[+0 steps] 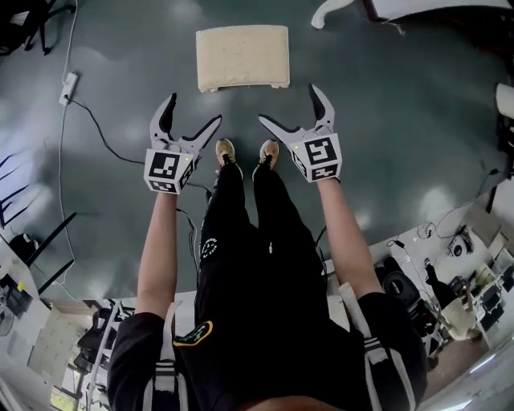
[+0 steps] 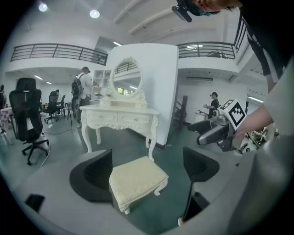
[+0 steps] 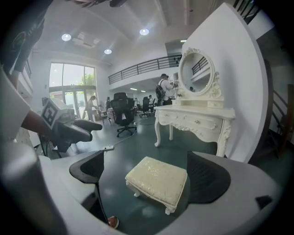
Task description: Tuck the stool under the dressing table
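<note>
A cream cushioned stool [image 1: 242,56] [image 2: 137,181] [image 3: 157,180] with white carved legs stands on the dark floor in front of me, apart from the table. The white dressing table [image 2: 120,118] [image 3: 195,122] with an oval mirror stands further off against a white panel; only one leg [image 1: 331,10] shows at the top of the head view. My left gripper [image 1: 193,114] [image 2: 149,172] and right gripper [image 1: 291,106] [image 3: 149,176] are both open and empty, held side by side short of the stool, above my feet.
A power strip and cable [image 1: 67,87] lie on the floor at left. Black office chairs [image 2: 27,119] [image 3: 123,114] and people stand in the background. Equipment clutter [image 1: 450,265] sits at my right, shelving [image 1: 32,321] at my left.
</note>
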Demonstrator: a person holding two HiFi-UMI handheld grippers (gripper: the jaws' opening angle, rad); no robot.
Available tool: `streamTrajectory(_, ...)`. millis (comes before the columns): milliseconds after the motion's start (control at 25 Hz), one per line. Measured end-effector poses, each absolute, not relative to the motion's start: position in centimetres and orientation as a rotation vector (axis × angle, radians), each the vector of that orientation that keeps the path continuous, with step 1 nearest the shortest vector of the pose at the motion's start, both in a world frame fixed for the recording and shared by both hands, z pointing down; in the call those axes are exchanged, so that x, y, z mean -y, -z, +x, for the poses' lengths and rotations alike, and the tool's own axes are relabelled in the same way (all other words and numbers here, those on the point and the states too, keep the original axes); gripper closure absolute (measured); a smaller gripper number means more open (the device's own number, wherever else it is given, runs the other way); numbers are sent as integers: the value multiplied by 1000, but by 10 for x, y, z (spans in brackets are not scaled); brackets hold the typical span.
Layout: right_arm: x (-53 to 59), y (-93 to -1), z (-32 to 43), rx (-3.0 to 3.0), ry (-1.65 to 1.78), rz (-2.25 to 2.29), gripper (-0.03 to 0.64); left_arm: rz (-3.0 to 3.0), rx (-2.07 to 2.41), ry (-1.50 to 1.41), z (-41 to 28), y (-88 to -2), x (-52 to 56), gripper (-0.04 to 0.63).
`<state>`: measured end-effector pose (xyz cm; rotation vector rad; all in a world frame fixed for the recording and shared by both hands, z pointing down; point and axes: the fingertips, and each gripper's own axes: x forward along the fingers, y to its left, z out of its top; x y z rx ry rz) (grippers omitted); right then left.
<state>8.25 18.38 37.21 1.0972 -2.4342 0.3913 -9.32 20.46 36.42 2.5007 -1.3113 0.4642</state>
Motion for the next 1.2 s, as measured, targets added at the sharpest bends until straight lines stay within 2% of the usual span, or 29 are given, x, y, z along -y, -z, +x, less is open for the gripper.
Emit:
streamTrajectory(360, -144, -557, 101, 2292, -506, 1088, 39, 2238, 1305, -499, -114, -559, -187, 118)
streamTrajectory(600, -119, -654, 117, 2176, -548, 1062, 47, 2140, 1262, -640, -128, -667, -174, 118)
streamTrajectory(840, -110, -711, 122, 2065, -580, 993, 54, 2086, 1209, -735, -124, -718, -156, 118)
streamTrajectory(1200, -102, -741, 122, 1974, -605, 928, 100, 1996, 1177, -827, -121, -750, -133, 120)
